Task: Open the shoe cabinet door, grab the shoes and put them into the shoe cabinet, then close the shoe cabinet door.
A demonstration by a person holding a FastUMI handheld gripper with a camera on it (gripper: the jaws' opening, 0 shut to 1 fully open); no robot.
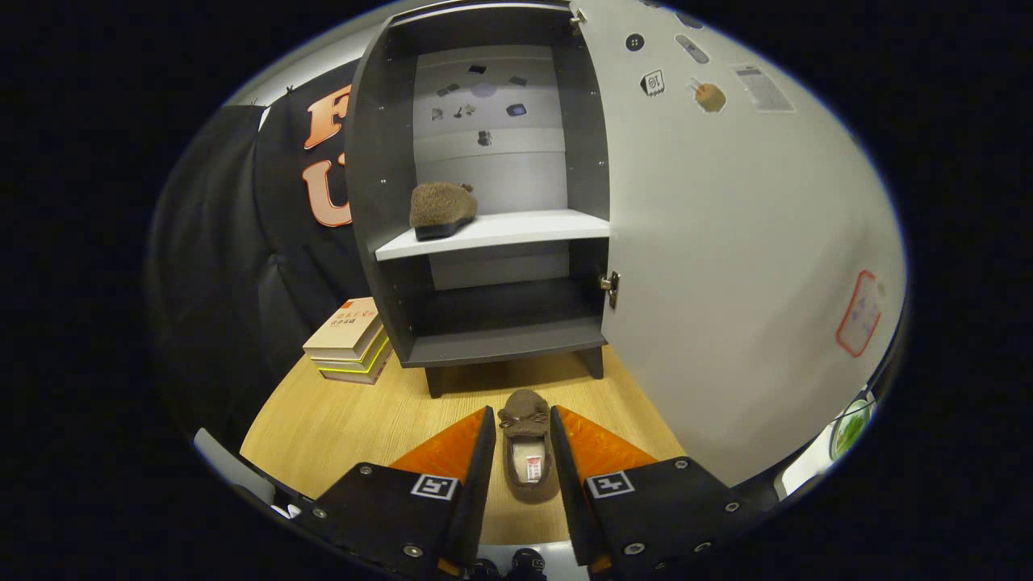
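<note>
One shoe (441, 210) already sits on the cabinet (379, 202) shelf (516, 230) at your 12 o'clock. Left, at 10 o'clock, stacked books (349, 340) crowd the cabinet's side; swing wide and you may clip them. The second shoe (529, 444) lies on the bench (339, 420) between your jaws, toe toward the cabinet. The gripper (522, 440) looks spread, its sides near the shoe without clearly pressing; lift before closing and it may slip. Right, at 2 o'clock, the open door (726, 266) hangs close, so a wide carry could knock it.
</note>
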